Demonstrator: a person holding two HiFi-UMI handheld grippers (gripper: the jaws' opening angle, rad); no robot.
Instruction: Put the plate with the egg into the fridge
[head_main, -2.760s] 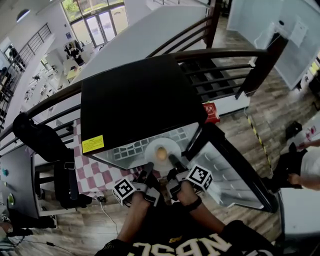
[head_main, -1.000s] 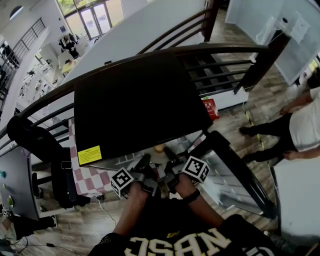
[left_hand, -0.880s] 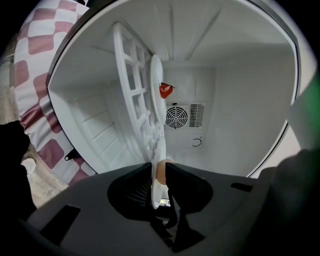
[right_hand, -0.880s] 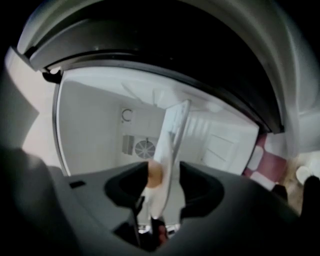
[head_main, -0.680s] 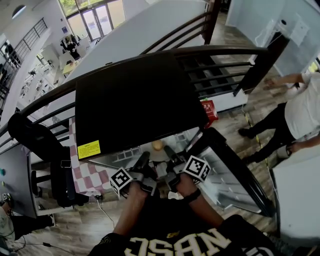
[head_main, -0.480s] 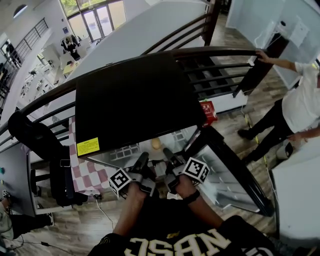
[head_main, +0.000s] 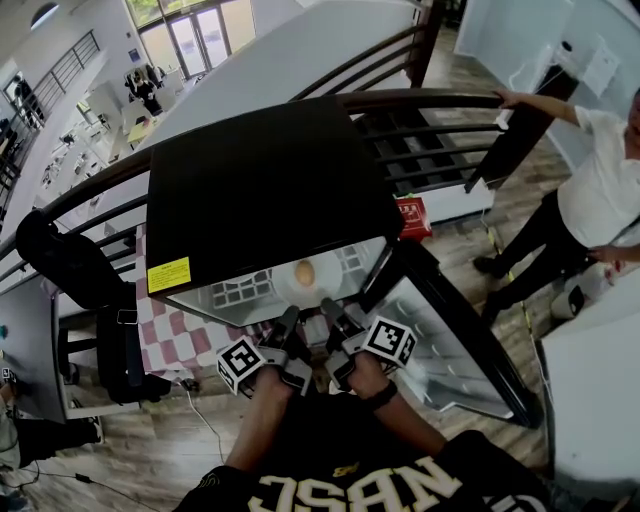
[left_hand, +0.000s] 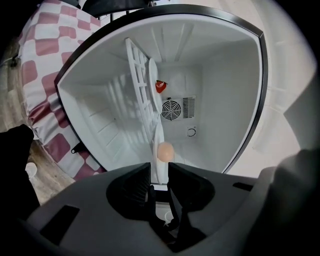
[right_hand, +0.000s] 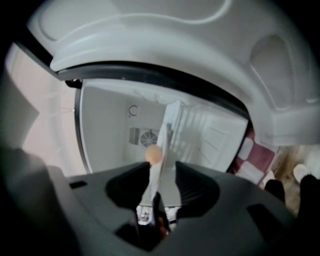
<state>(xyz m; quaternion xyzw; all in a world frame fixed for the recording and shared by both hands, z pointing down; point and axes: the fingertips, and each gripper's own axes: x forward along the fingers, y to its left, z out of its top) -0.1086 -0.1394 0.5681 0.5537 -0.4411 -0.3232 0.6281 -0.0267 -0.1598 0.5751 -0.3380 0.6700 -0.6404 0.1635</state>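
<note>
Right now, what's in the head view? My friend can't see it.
A white plate with an egg sits in the open fridge. The left gripper and right gripper, jaws just opened, each straddle its near rim. A person stands at right.

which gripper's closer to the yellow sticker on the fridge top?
Left. The left gripper sits lower right of the yellow sticker; the right gripper is farther right. Both have just opened wide, then narrowed slightly, with the plate rim between their jaws.
</note>
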